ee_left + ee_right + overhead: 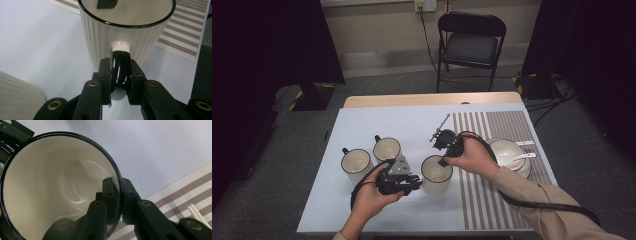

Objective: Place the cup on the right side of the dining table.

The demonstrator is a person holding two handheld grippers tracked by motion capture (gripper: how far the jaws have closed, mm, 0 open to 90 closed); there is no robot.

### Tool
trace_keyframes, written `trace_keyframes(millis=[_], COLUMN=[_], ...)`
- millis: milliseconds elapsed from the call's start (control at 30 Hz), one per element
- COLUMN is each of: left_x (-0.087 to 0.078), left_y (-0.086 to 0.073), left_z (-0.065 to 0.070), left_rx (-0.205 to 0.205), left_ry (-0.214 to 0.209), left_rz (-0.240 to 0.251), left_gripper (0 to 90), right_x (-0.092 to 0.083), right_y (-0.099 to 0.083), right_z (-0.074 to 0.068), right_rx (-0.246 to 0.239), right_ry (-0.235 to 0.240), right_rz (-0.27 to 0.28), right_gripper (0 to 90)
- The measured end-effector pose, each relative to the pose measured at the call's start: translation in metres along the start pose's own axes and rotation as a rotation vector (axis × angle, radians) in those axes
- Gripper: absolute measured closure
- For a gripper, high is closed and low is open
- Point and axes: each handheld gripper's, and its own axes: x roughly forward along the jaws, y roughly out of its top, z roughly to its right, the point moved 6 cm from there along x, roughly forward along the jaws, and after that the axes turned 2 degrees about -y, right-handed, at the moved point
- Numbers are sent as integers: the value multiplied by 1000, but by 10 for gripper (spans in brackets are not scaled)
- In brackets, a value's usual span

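Observation:
A cream ribbed mug (436, 172) with a black rim stands on the white table just left of the striped placemat (492, 150). My left gripper (412, 182) is shut on its black handle (120, 72), one jaw on each side, seen close in the left gripper view (119, 62). From the other side, my right gripper (444, 161) is shut on the mug's rim. In the right gripper view (117, 181) one jaw sits inside the mug (50, 195) and one outside. The mug is upright and holds nothing.
Two more matching mugs (356, 162) (387, 148) stand to the left. A white bowl (509, 152) with a spoon (524, 156) rests on the placement's right part. A black folding chair (469, 45) stands beyond the table's far edge.

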Motion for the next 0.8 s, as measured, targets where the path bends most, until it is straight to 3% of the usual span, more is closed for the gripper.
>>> trace_keyframes(millis=[633,800], left_x=[8,12], left_y=[20,25], left_z=[-9,-11], left_rx=[35,26], left_ry=[-3,0], left_rz=[-14,-7], left_gripper=[770,770], right_x=[-11,-12], right_y=[-2,-2], right_z=[20,24], right_rx=[34,36], right_ry=[-10,-18], right_rz=[-20,-33], right_gripper=[842,843])
